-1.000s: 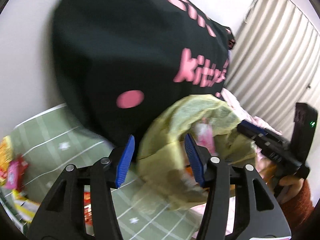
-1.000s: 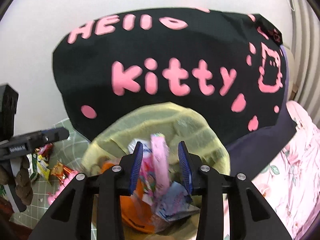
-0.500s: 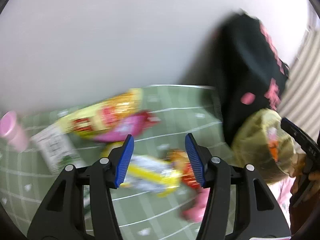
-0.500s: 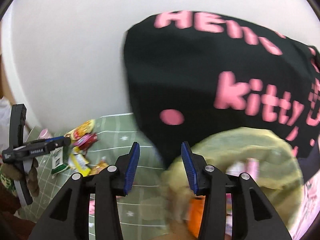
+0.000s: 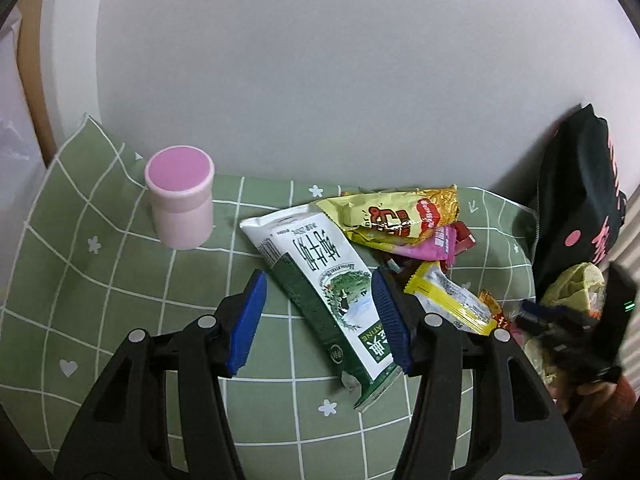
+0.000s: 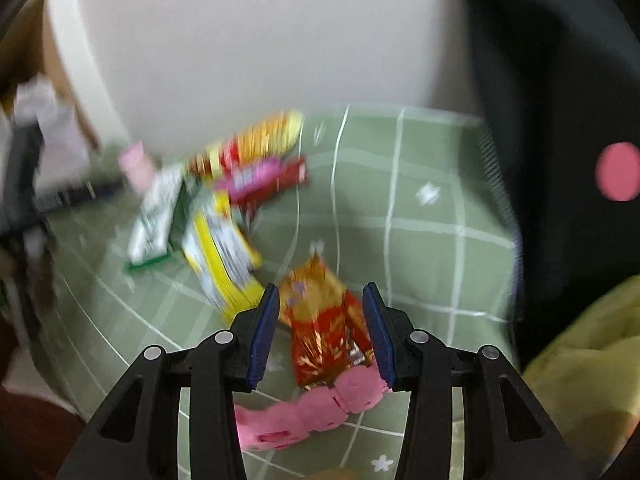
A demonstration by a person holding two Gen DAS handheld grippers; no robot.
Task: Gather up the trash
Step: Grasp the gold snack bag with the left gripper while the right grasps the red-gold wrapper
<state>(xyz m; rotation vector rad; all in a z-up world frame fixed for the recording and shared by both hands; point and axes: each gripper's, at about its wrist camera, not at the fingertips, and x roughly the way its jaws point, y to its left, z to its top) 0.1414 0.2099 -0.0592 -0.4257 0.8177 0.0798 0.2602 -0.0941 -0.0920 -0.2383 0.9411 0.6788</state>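
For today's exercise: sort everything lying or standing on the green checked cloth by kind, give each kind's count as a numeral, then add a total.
Cartons: 1, the green and white carton.
Snack wrappers: 6, gold, magenta, dark red, yellow and white, red and gold foil, pink.
Cups: 1, the pink lidded cup.
Total: 8

left gripper: we see black angular arms, ribbed blue pads, silver round screws at the pivots | right gripper: our same black frame, blue pads, silver screws; in the left view its body carries a small green light | sleeve: rust-red knit at right edge
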